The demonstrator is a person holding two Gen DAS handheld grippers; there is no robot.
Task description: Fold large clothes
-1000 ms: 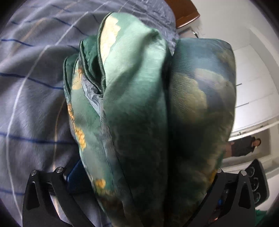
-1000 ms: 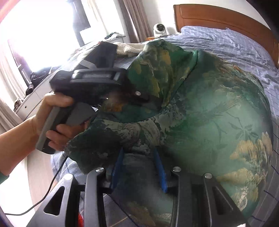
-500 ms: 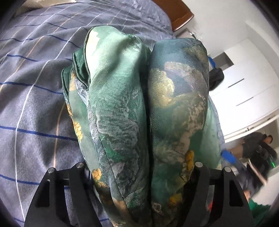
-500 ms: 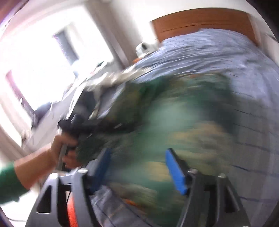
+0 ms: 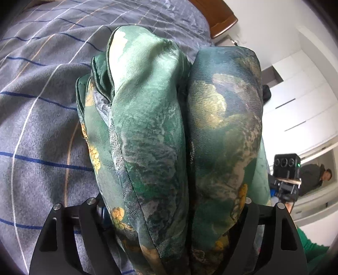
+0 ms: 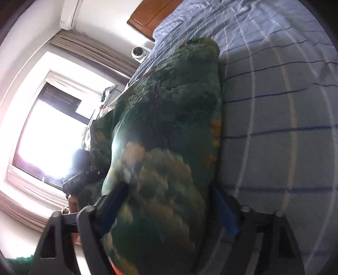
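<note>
A green silky garment with a gold and grey landscape print is bunched into thick folds over the blue-grey checked bedspread. My left gripper is shut on a thick bundle of it, the folds bulging out between the black fingers. In the right wrist view the same garment fills the middle. My right gripper stands wide apart with the cloth lying between its blue pads; it does not pinch the cloth. The right gripper also shows in the left wrist view.
The bed's wooden headboard is at the far end. A bright window with brown curtains is to the left in the right wrist view. White wardrobes and a person in dark clothes stand beyond the bed.
My right gripper has opened, letting go of the cloth, and has rolled and swung so the bed now lies to its right. My left gripper has kept its hold on the bundle.
</note>
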